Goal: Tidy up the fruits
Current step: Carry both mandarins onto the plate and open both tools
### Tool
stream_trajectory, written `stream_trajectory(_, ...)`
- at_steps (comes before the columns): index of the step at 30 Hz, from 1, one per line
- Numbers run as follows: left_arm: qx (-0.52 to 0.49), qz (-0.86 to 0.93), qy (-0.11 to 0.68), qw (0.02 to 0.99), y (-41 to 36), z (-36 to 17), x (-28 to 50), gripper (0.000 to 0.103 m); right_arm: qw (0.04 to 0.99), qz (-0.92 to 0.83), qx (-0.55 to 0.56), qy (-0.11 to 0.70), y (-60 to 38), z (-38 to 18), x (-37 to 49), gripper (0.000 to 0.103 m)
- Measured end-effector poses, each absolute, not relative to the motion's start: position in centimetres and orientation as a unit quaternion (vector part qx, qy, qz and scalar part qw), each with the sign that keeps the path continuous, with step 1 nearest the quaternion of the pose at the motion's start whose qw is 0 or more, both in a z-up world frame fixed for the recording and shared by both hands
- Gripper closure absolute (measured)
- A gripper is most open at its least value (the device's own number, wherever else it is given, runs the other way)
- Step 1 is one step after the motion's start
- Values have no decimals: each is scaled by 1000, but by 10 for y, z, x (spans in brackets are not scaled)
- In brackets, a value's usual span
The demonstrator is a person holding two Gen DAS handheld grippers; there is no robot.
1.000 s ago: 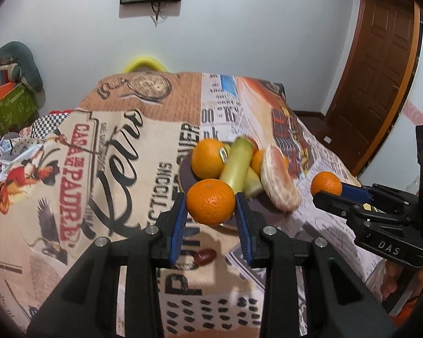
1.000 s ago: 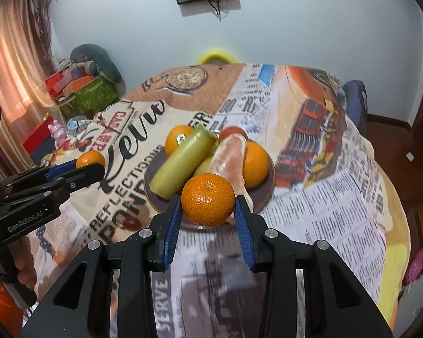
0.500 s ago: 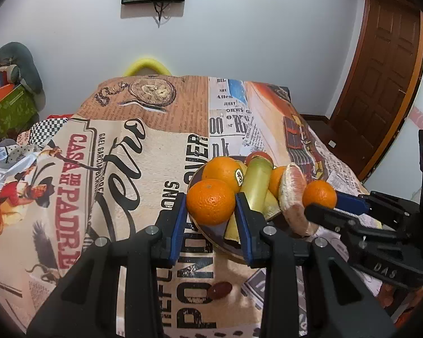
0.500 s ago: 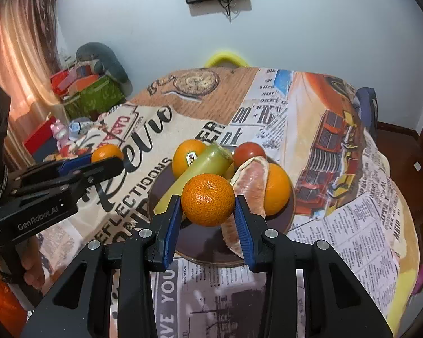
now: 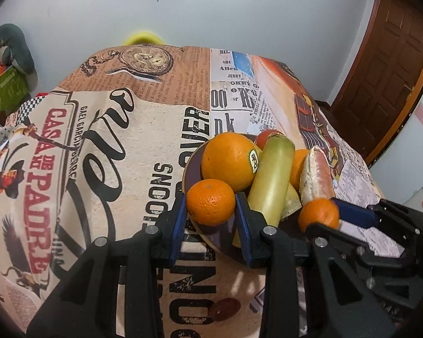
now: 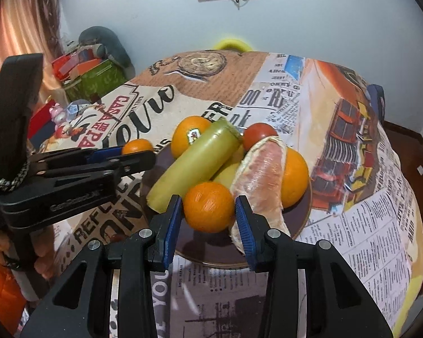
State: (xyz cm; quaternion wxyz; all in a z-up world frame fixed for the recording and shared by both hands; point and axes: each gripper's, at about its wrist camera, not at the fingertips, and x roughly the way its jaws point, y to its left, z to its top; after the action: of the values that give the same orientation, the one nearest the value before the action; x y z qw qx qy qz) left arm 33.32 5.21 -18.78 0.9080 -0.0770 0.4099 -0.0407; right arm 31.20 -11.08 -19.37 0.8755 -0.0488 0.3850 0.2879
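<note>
both claws have advanced over the plate (image 6: 303, 219); left claw (image 5: 211, 221) pinches one mandarin (image 5: 210, 201), right claw (image 6: 208, 221) pinches another mandarin (image 6: 208, 206). lower each into a free gap before spreading, lest the piled fruit roll.

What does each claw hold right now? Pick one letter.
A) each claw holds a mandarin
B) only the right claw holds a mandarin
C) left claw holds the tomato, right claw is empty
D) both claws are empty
A: the left claw is shut on a mandarin, and the right claw is shut on its own mandarin, both over the plate.
</note>
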Motion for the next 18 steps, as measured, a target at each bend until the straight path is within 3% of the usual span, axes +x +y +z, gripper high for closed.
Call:
stream_trajectory(9,-84,-41,420,903,52,-191,341,69,873,295,-47,386,-109,-196,312,66)
stream_trajectory(13,-78,-33,417,905,51,-188,338,53,874,293,-45,385,-113,-191,310,66)
stream_trajectory(18,-74,-30,406,910,50,-176,328,52,879,284,-41,381,-120,-183,304,66)
